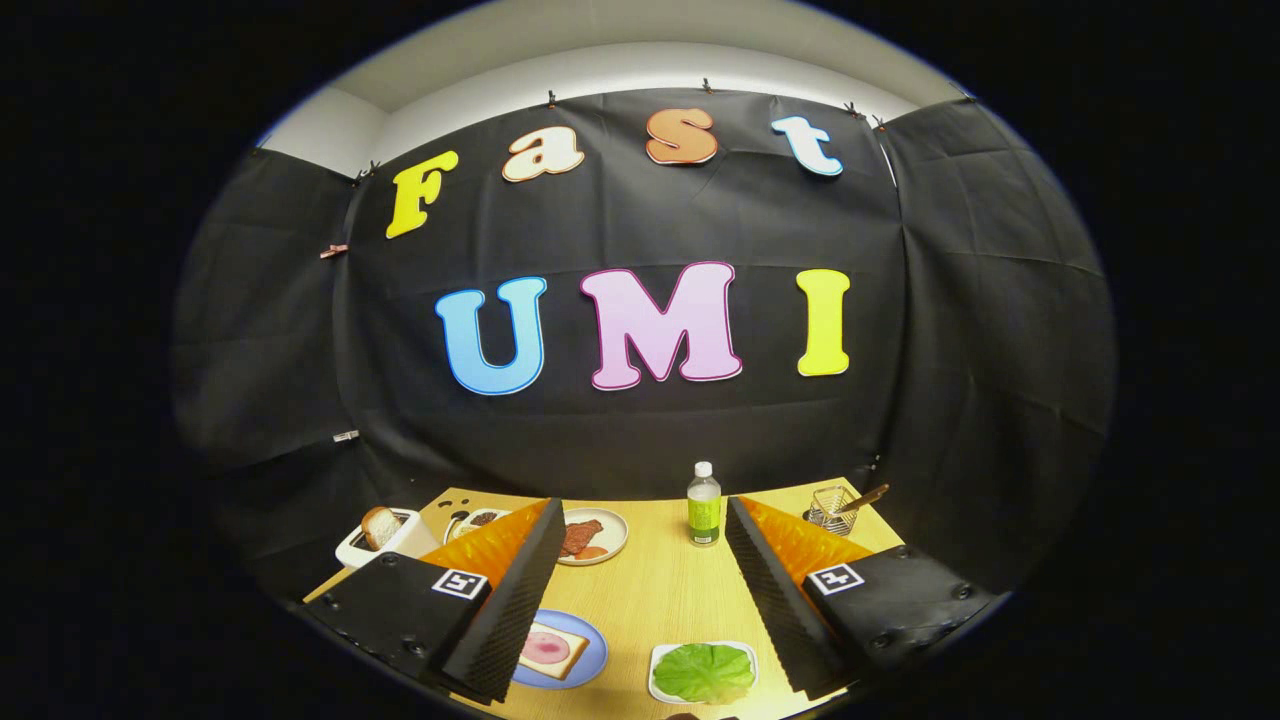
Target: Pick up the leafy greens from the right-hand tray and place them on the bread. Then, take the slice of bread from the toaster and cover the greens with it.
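Your hand-held gripper (640, 600) is spread wide, nothing between the fingers, both held above the worktop (660, 590).

Greens (704, 671) lie flat on a white tray (655, 668), low between the fingers and nearer the right finger (775, 600). They're not touching it; the tray's right end sits just beside that finger's inner face.

Bread (552, 651) with a pink slice on top sits on a blue plate (594, 640), just left of the tray. The left finger (515, 600) overlaps the plate's left side, so part of it is hidden from you.

Toaster (375, 545) is white, beyond the left finger on its outer side, at the worktop's far left corner. One brown slice (379, 527) stands upright in it.

Further out between the fingers:
- a plate of reddish food (592, 535), partly behind the left finger
- a green-label bottle (703, 505), upright, just beside the right finger's tip

A wire basket (832, 508) with a wooden handle sticking out stands past the right finger, at the far right corner. A second small plate (478, 520) sits near the toaster; can't tell what's on it.
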